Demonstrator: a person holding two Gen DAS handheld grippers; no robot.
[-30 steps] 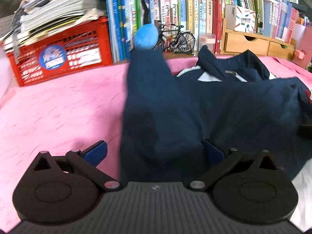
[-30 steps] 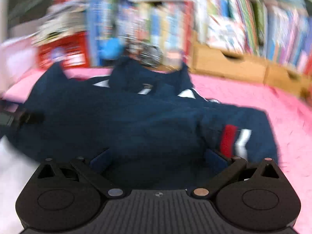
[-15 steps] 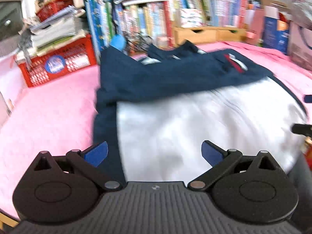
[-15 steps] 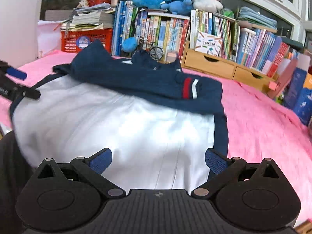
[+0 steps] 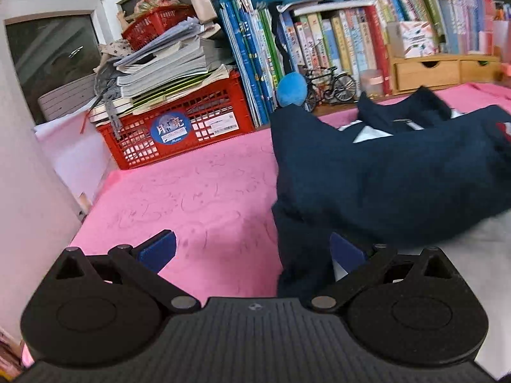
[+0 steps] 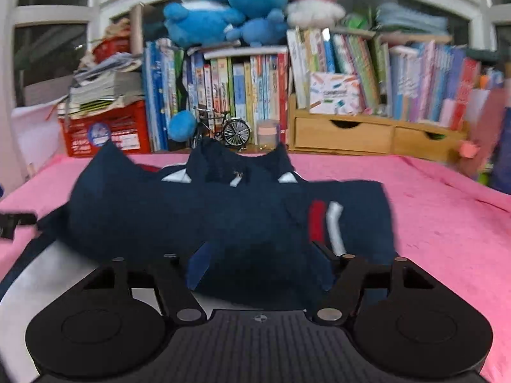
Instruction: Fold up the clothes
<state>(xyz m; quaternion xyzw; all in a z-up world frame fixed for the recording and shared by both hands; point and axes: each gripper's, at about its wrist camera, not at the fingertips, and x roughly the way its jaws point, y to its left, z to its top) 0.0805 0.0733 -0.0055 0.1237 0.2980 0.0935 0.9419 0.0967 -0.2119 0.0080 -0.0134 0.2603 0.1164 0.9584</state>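
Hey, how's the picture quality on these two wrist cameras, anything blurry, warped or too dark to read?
Left wrist view: mostly sharp, the red crate label crisp, though the navy jacket smears toward the right edge, and straight edges bow from the fisheye. Right wrist view: motion-blurred throughout, book spines unreadable, jacket folds dark and hard to separate.

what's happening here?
A person with two handheld tongs is folding a navy jacket on a pink bedsheet. The right tongs have just been closing, with the jacket's navy fabric between them. The left tongs stand open at the jacket's left edge, gripping nothing.
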